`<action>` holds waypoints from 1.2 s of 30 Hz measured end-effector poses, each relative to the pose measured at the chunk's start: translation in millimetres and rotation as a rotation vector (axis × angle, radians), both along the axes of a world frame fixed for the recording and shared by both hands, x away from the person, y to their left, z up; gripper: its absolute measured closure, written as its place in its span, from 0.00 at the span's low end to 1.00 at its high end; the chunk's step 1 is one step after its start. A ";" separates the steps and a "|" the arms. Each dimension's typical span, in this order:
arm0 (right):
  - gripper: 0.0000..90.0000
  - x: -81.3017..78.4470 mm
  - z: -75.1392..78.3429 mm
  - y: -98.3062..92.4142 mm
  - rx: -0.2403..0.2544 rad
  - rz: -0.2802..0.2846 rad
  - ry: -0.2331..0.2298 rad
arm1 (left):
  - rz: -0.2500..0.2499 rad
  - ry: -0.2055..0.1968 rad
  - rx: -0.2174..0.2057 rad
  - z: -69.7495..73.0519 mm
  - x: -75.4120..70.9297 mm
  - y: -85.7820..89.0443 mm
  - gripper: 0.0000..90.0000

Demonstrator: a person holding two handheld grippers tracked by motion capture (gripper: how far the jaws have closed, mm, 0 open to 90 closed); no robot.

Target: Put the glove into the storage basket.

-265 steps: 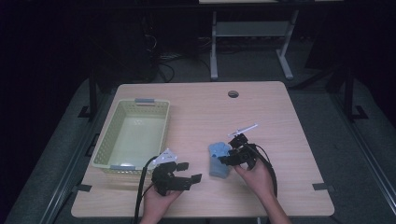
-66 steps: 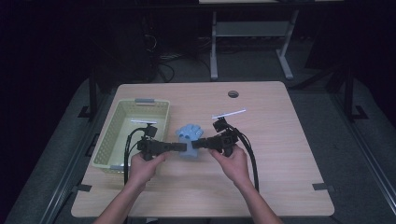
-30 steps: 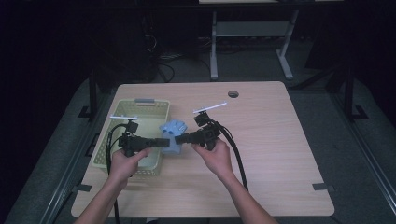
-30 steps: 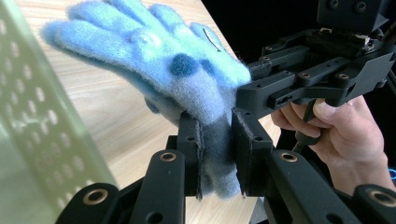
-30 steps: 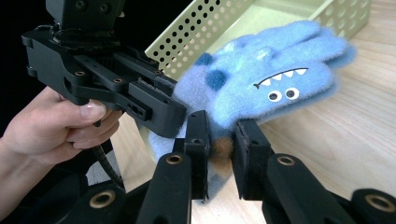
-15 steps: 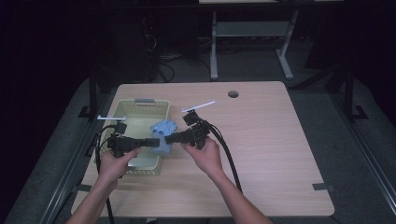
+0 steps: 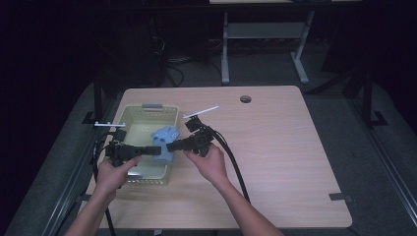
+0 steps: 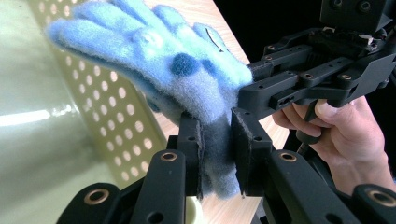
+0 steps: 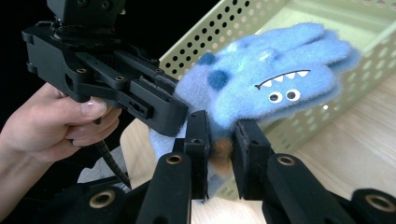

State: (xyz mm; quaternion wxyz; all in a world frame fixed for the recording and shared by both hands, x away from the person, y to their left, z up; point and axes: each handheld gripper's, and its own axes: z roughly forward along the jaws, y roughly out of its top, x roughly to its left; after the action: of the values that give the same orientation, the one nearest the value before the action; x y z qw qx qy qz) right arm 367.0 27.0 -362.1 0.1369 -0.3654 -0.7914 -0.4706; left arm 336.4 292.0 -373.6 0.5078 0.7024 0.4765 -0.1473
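Observation:
A fuzzy blue glove [image 7: 165,137] with a monster face hangs over the right side of the pale green perforated basket [image 7: 142,107]. Both grippers are shut on its cuff end. In the high view my left gripper [image 7: 158,151] comes in from the left and my right gripper [image 7: 170,146] from the right, their tips almost meeting. The left gripper view has the glove [image 8: 154,56] pinched in my left gripper [image 8: 217,128], with the right gripper [image 8: 280,88] clamped beside it. The right gripper view has the glove [image 9: 271,79] in my right gripper [image 9: 219,133] and the left gripper [image 9: 140,100] next to it.
The basket [image 9: 233,23] stands at the left of the wooden table [image 7: 275,147], with its inside bare. A round cable hole [image 7: 245,99] lies at the back. Cables trail from both grippers toward the near edge. Dark floor and a metal stand lie beyond the table.
Both grippers have carried the glove leftward from the table's middle to above the basket's right side, keeping their hold. Much earlier the right gripper alone held it.

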 end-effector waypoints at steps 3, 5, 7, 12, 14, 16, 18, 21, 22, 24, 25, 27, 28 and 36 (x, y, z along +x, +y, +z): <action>0.86 -0.6 0.0 3.8 0.002 0.002 0.005 | 0.002 -0.003 0.013 1.2 -2.1 5.1 0.83; 0.86 -0.9 -0.6 7.4 0.003 0.006 0.006 | 0.008 -0.001 0.016 1.4 -3.3 8.0 0.83; 0.86 -0.8 -1.9 10.6 0.007 0.013 0.001 | 0.007 0.000 0.023 1.8 -4.2 11.1 0.83; 0.86 0.1 -2.8 17.8 0.003 0.017 0.010 | 0.016 -0.002 0.035 1.6 -4.5 16.5 0.83; 0.85 1.0 -3.2 20.6 0.001 0.019 0.017 | 0.020 -0.003 0.039 1.5 -4.5 18.8 0.83; 0.85 2.2 -4.2 24.7 -0.001 0.022 0.012 | 0.021 -0.003 0.044 1.6 -4.6 21.5 0.83; 0.85 2.5 -4.5 25.9 -0.005 0.022 0.013 | 0.028 -0.003 0.044 1.4 -4.8 23.9 0.83; 0.85 3.3 -5.5 31.7 -0.003 0.025 0.015 | 0.033 0.000 0.046 0.4 -5.0 28.2 0.83; 0.85 3.7 -5.9 33.1 -0.008 0.026 0.017 | 0.038 0.003 0.051 -0.3 -5.2 30.9 0.83; 0.85 4.7 -7.5 36.3 -0.009 0.031 0.011 | 0.043 0.004 0.054 -0.4 -5.4 32.2 0.83; 0.85 4.7 -7.5 36.3 -0.009 0.031 0.011 | 0.045 0.004 0.059 -0.2 -5.5 33.6 0.83; 0.85 4.9 -7.8 39.6 -0.009 0.028 0.024 | 0.055 0.005 0.059 0.0 -6.0 35.9 0.83; 0.85 5.8 -8.8 41.8 -0.008 0.031 0.022 | 0.055 0.005 0.064 0.4 -6.1 37.2 0.83; 0.86 8.7 -13.4 49.6 -0.014 0.037 0.026 | 0.061 0.012 0.102 -0.1 -5.4 42.4 0.83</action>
State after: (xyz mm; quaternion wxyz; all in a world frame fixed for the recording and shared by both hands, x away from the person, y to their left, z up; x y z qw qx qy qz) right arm 375.7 76.6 -375.5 0.1533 -0.3578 -0.7995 -0.4574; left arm 331.0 334.5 -373.8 0.4727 0.7116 0.5076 -0.1116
